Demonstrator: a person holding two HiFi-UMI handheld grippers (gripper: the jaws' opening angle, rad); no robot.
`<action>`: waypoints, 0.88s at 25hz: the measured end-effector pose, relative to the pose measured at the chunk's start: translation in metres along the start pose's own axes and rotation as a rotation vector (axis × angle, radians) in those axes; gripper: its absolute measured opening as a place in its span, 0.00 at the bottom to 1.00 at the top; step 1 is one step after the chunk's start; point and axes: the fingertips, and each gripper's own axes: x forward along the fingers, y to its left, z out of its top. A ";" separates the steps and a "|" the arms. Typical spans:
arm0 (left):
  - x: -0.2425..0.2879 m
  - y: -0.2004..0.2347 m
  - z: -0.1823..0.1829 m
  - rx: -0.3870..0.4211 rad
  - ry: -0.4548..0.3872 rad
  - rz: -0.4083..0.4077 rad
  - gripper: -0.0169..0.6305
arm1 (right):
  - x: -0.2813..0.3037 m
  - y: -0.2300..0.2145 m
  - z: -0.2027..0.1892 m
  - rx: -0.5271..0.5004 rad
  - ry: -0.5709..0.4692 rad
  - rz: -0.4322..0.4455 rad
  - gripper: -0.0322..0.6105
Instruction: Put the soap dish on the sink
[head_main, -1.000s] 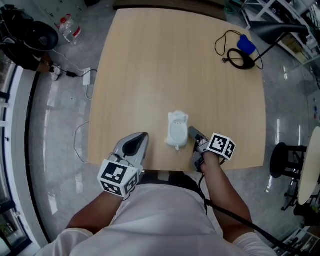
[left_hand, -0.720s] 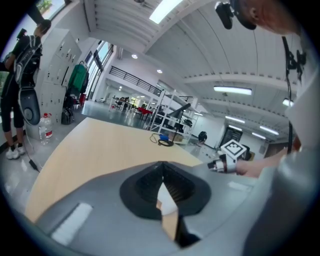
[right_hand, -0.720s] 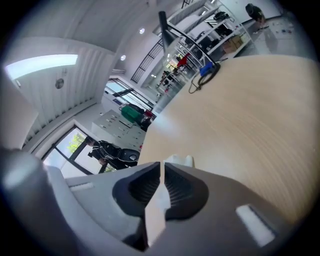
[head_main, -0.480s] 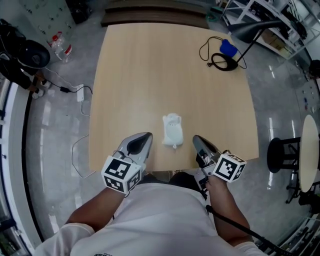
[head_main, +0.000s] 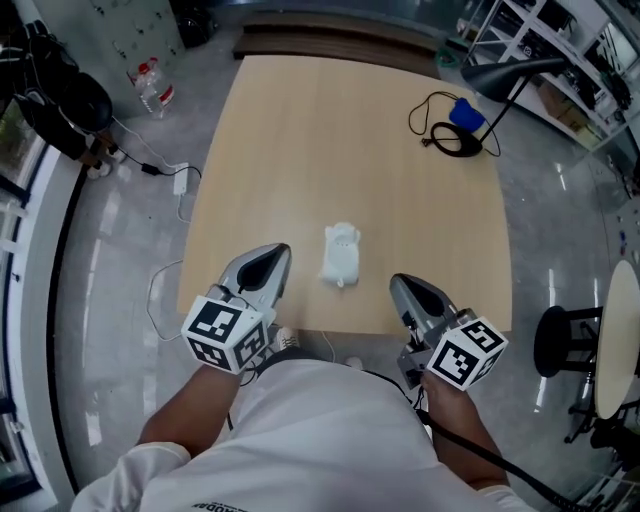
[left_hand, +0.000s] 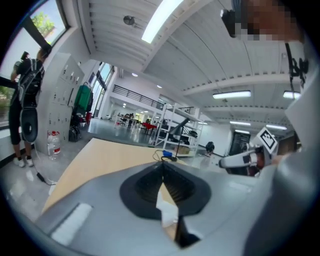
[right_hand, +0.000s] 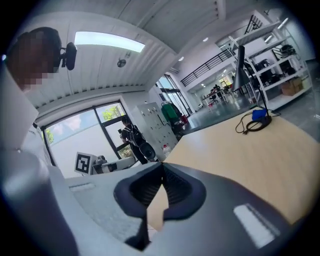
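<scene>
Now the right gripper (head_main: 402, 284) has drawn back beside the left gripper (head_main: 274, 251), both fingers shut and empty; the soap dish (head_main: 340, 254) lies released on the tabletop (head_main: 350, 140), seemingly placed.

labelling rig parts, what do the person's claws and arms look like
Both the left claw and right claw are grey tapered shells with black ribbed pads. Each carries a white cube with black square markers. A black cable trails from the right one. The person wears white short sleeves.
</scene>
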 end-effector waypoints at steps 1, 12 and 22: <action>-0.003 0.000 0.003 -0.019 -0.020 0.030 0.04 | -0.007 0.001 0.001 -0.023 0.000 0.012 0.05; -0.037 -0.082 -0.032 -0.064 -0.055 0.174 0.04 | -0.081 0.000 -0.027 -0.044 0.021 0.171 0.05; -0.067 -0.114 -0.059 -0.022 -0.002 0.216 0.04 | -0.101 0.006 -0.043 -0.010 0.030 0.230 0.05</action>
